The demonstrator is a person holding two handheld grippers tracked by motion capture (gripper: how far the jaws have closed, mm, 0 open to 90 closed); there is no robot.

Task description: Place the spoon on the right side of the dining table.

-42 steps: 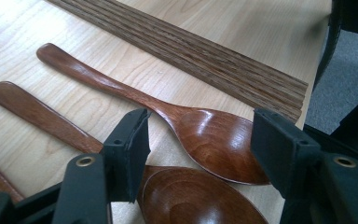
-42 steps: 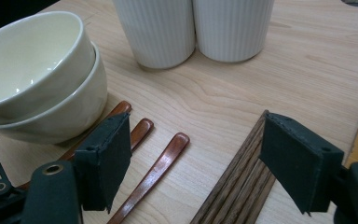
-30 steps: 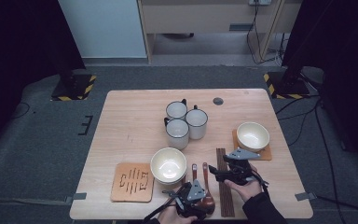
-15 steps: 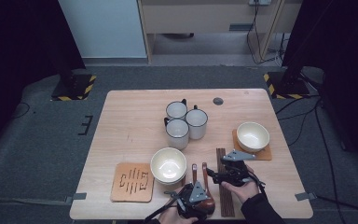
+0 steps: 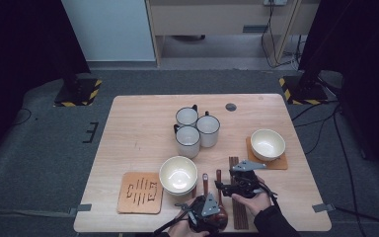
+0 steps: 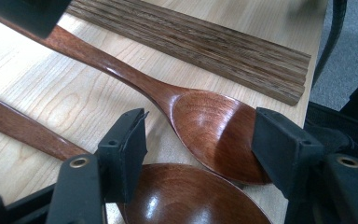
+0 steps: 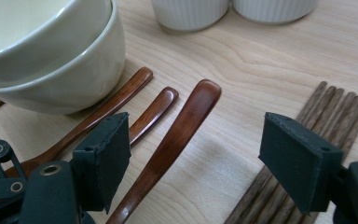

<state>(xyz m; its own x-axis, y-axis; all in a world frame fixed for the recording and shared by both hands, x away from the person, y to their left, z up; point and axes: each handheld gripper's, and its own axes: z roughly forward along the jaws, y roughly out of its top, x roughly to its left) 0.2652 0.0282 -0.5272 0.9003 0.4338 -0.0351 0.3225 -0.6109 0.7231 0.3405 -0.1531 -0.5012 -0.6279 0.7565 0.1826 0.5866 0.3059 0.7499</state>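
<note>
Presently: wooden spoons (image 7: 168,144) on desk (image 5: 138,128) — right gripper (image 7: 191,158) jaws spread astride one handle; left gripper (image 6: 198,140) jaws spread over bowl end. Close squarely, mid-handle.

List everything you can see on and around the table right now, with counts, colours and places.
mugs: 3, white, clustered mid-table
stacked bowls: 2, cream, front centre
bowl: 1, cream, on the right coaster
coasters: 2, orange-brown, front left and right
spoons: 3, reddish-brown wood, front edge beside the stack
chopsticks: one bundle, dark wood, right of the spoons
table: 1, light wood
left gripper: fingers open over a spoon's bowl
right gripper: fingers open over a spoon handle
</note>
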